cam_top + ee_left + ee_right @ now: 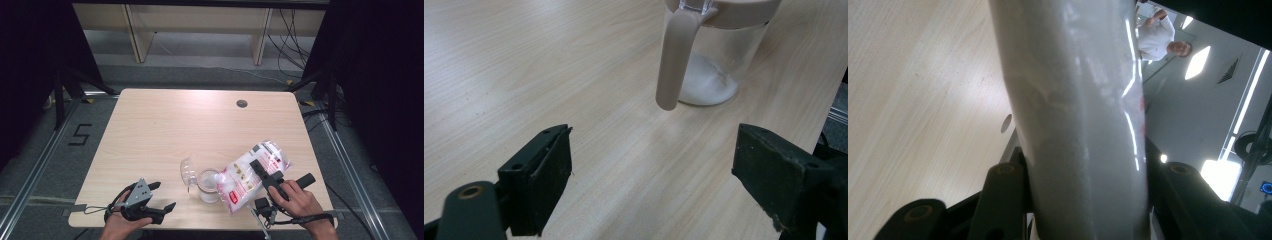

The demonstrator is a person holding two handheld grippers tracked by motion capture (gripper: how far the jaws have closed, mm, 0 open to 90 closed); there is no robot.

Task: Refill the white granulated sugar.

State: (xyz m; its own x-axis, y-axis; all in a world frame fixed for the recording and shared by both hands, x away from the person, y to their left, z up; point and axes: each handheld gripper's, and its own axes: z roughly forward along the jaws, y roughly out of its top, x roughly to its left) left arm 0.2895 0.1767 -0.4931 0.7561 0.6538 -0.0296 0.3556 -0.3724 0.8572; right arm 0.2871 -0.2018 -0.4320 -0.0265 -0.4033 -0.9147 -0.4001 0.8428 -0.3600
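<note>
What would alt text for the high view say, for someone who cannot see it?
A person's right gripper tilts a bag of white grains over a clear jar near the front edge of a wooden table. The left gripper rests open at the front left, holding nothing.

Table [165,125]: lidded jar [208,186] near the front edge, its open lid [187,173] at its left; bag [252,175] tilted over the jar from the right, clamped in the right gripper [262,172]; left gripper [165,196] well left of the jar, at the front edge.
</note>
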